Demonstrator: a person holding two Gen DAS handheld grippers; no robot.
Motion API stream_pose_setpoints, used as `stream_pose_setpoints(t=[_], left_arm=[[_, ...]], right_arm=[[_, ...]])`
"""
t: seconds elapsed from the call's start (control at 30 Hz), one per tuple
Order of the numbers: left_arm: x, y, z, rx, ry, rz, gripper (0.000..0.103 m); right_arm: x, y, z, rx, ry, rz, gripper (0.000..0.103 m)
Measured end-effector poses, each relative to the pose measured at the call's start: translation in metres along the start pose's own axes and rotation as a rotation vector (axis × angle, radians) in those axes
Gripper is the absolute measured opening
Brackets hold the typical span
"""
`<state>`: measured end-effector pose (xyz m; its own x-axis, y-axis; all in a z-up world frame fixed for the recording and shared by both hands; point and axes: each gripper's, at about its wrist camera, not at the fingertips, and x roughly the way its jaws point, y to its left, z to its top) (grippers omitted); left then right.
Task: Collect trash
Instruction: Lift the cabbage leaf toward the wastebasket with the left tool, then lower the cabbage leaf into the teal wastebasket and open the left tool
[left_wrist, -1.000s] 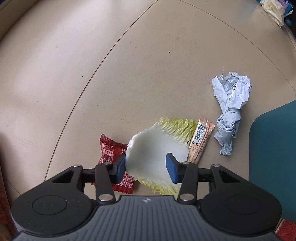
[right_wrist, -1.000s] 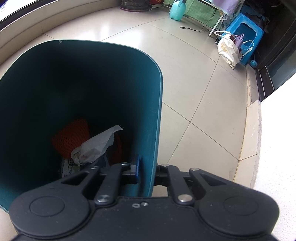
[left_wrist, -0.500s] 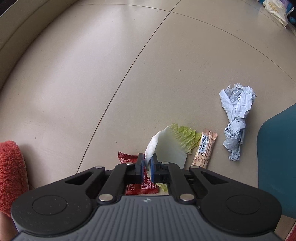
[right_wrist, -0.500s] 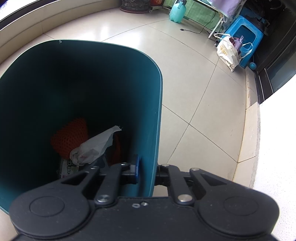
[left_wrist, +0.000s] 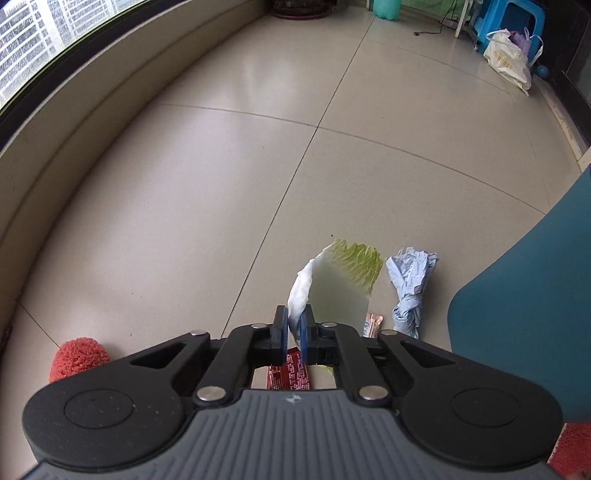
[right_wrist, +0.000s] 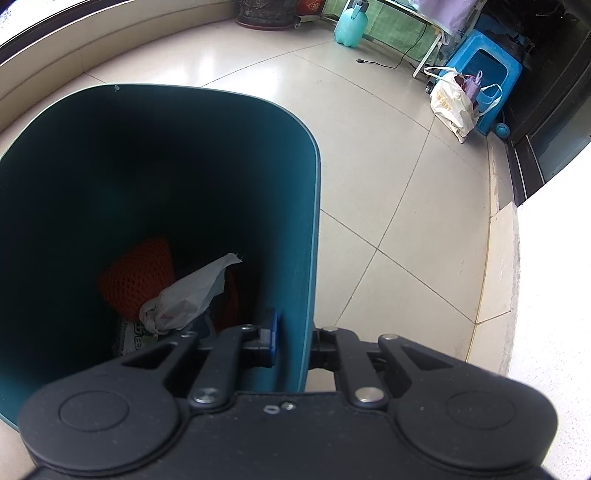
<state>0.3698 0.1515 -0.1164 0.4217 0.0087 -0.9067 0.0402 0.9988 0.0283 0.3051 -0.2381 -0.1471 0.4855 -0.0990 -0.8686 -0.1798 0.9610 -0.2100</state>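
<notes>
My left gripper (left_wrist: 294, 332) is shut on a pale cabbage leaf (left_wrist: 340, 284) and holds it off the floor. Under it lie a red snack wrapper (left_wrist: 290, 374), an orange sachet (left_wrist: 372, 325) and a crumpled grey plastic bag (left_wrist: 410, 288). The teal trash bin (left_wrist: 524, 310) stands to the right. My right gripper (right_wrist: 293, 341) is shut on the bin's wall (right_wrist: 295, 258), one finger inside, one outside. Inside the bin are an orange net (right_wrist: 140, 280), a white plastic bag (right_wrist: 188, 295) and other trash.
Tiled floor all around. A low ledge (left_wrist: 92, 110) under a window runs along the left. A red fluffy thing (left_wrist: 77, 358) lies at the lower left. Far off stand a cream shopping bag (right_wrist: 452, 103), a blue stool (right_wrist: 484, 74) and a green bottle (right_wrist: 349, 26).
My left gripper shut on the cabbage leaf, then lifted it and tilted up, so more of the room shows. The right gripper stays clamped on the bin.
</notes>
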Motion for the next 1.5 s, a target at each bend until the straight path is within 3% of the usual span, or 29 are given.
stream_pose_setpoints(t=[0.23,0.47,0.7,0.93,1.5], left_arm=[[-0.071,-0.036,0.018,0.082,-0.115,-0.077,0.005],[-0.129,-0.082,0.030,0.189,-0.212,-0.211,0.006],[-0.154,-0.143,0.031,0.312,-0.263,-0.330,0.006],[-0.126,-0.203,0.030,0.396,-0.210,-0.354,0.006],[0.003,-0.287,0.021,0.474,0.056,-0.170,0.006]], right_arm=[[0.001,-0.001,0.001,0.000,-0.002,-0.002,0.011],[0.002,-0.001,0.000,0.003,-0.005,-0.001,0.011],[0.002,0.000,0.000,0.004,-0.006,0.002,0.011],[0.002,-0.001,-0.001,0.013,-0.008,0.007,0.010],[0.002,-0.002,-0.001,0.017,-0.015,0.014,0.010]])
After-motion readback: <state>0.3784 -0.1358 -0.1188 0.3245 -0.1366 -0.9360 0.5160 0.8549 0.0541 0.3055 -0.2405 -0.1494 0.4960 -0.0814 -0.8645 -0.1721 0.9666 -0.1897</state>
